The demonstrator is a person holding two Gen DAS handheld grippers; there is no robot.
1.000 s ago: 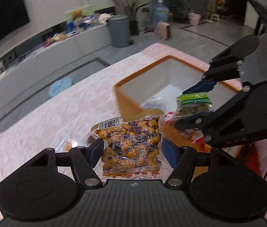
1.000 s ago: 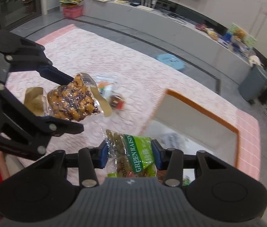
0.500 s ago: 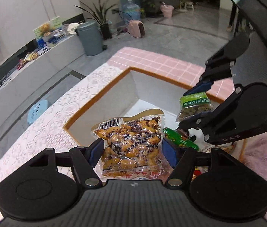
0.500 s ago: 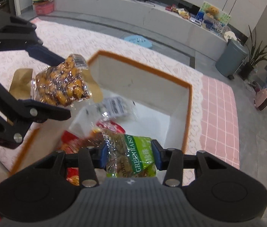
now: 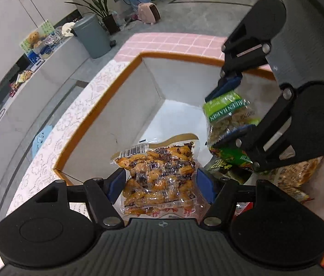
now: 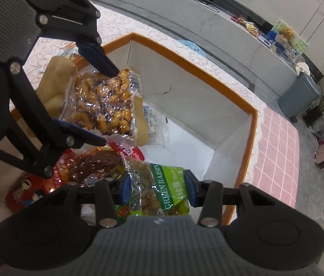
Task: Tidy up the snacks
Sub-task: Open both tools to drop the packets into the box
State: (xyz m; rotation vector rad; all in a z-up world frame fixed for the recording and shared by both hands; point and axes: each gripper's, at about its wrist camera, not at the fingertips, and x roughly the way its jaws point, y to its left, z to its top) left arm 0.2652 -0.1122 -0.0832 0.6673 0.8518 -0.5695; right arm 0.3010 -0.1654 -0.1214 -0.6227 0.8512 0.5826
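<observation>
My left gripper is shut on a clear packet of orange-brown nuts, held above the open white box with an orange rim. It also shows in the right wrist view, with the left gripper around it. My right gripper is shut on a green raisin packet, also over the box. In the left wrist view the raisin packet hangs in the right gripper, to the right of the nut packet.
Several snack packets lie in the box: red ones, a brown one, a clear bag of white balls. The box sits on a pink-and-white tablecloth. A grey bin stands beyond.
Both grippers have moved with their packets from over the tablecloth to over the open box and lower towards it. Neither packet was let go.
</observation>
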